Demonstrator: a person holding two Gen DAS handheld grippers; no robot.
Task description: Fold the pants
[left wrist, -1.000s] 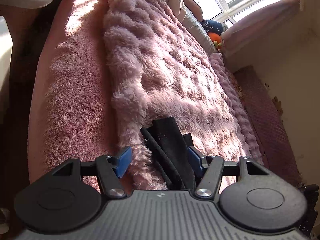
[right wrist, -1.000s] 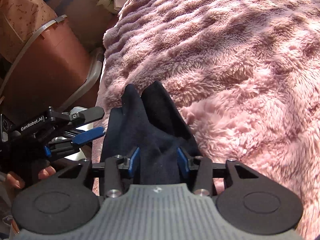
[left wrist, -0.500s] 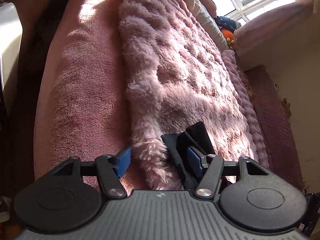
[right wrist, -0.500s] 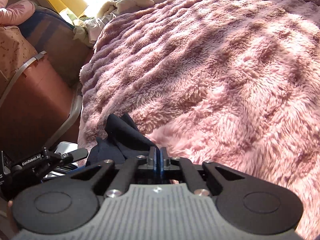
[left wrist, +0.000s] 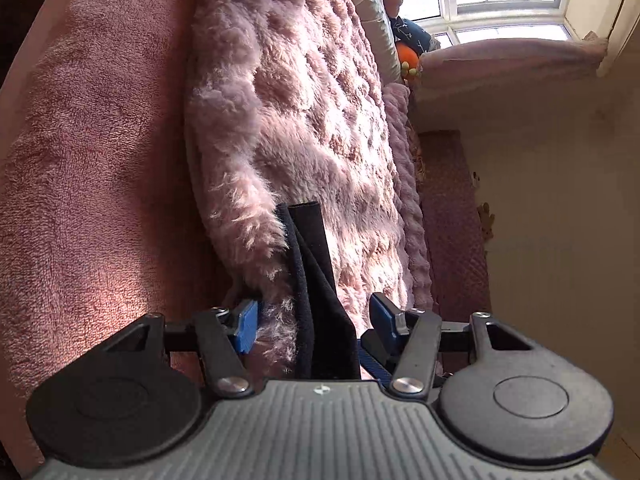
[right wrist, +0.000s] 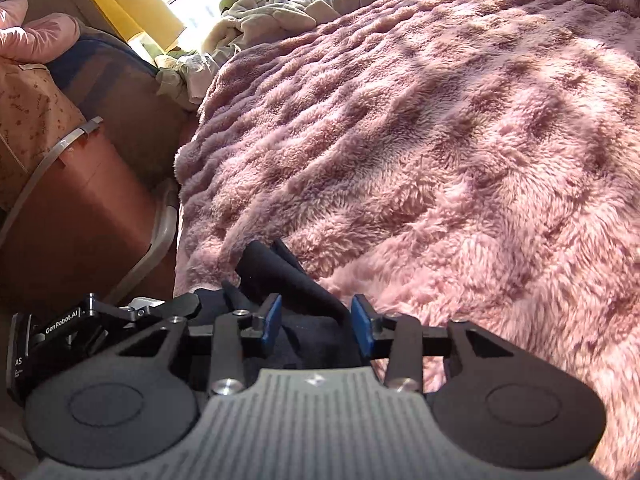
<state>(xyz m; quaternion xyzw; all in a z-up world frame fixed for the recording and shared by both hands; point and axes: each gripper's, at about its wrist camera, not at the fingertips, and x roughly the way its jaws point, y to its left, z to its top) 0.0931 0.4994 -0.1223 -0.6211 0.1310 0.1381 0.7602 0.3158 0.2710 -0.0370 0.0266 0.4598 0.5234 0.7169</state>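
**Two open grippers over one bunched pair of pants**

Both tools were seen with the jaws apart. The black hand-held left gripper with blue pads (left wrist: pixel 312 322) was released, and a strip of the dark, soft-fabric pants (left wrist: pixel 316 280) ran between its fingers without being pinched. The black right gripper with blue pads (right wrist: pixel 316 324) was also released, and the same pants (right wrist: pixel 288 280) were bunched between its pads at the near edge of the fluffy pink blanket (right wrist: pixel 440 140).

The garment was judged to be not yet spread, so the step in hand was probably a fresh grasp. A good grasp would be taken at one clean edge, such as the hem visible in the left view, not at the thick bundle. It was advised that only the pants be caught, because the long blanket pile stood just beside the left pad (left wrist: pixel 246 326) and could be pinched together with the cloth.
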